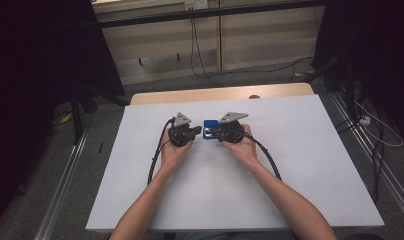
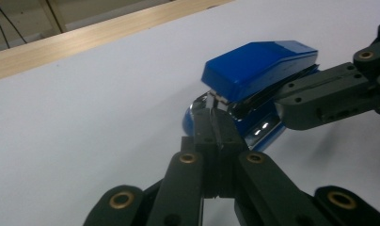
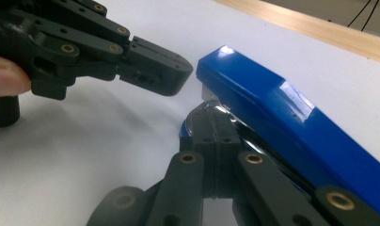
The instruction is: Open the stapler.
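At the blue stapler [image 2: 258, 68], both grippers closed

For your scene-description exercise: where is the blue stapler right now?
In the high view the blue stapler lies near the middle of the white table, between the left gripper and the right gripper, whose shut jaws meet at it.

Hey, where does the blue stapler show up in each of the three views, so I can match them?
High view: the blue stapler lies mid-table, between the left gripper and the right gripper.
Left gripper view: upper right of centre, just beyond the shut jaws.
Right gripper view: it runs from centre to the lower right.
Shared landmark: the wooden table edge beyond the white tabletop, top left in the left gripper view, top right in the right gripper view.
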Demonstrator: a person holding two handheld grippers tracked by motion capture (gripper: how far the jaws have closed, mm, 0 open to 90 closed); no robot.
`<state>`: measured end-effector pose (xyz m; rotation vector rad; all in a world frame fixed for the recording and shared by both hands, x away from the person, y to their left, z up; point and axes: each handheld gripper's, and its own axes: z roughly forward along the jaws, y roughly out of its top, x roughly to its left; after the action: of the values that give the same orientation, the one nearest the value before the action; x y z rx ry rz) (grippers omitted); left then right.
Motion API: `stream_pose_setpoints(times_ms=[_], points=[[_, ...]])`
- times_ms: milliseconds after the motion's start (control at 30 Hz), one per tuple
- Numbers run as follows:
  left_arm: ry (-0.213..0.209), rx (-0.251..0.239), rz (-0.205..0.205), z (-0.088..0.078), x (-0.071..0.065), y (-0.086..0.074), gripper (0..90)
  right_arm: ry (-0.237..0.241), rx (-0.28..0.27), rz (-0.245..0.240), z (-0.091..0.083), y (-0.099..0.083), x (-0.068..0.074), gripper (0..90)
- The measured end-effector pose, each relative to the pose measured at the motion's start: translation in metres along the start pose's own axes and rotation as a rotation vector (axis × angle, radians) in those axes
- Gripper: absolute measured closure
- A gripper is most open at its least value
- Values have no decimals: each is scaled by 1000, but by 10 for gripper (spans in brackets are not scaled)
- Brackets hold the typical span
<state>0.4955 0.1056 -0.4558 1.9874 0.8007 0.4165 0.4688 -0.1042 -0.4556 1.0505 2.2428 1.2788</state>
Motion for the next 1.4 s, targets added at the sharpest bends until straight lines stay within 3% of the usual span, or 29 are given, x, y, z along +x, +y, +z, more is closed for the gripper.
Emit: stream_pose_setpoints(times_ms=[200,400,533,1133,1400], points=[[8,8,-5,2,2,0,900,-12,17,13,2,-2,-2,900],[0,7,-4,8,-2,2,900,-32,39,-4,3,0,-2,900],[-6,12,-3,10,-4,2,900,-29,49,16,5,0,-2,900],[-10,8,-17,10,-2,1,900,-13,97,9,11,0,4,900],[-12,7,-17,10,-2,2,900,-30,84,2,9,2,3,900]])
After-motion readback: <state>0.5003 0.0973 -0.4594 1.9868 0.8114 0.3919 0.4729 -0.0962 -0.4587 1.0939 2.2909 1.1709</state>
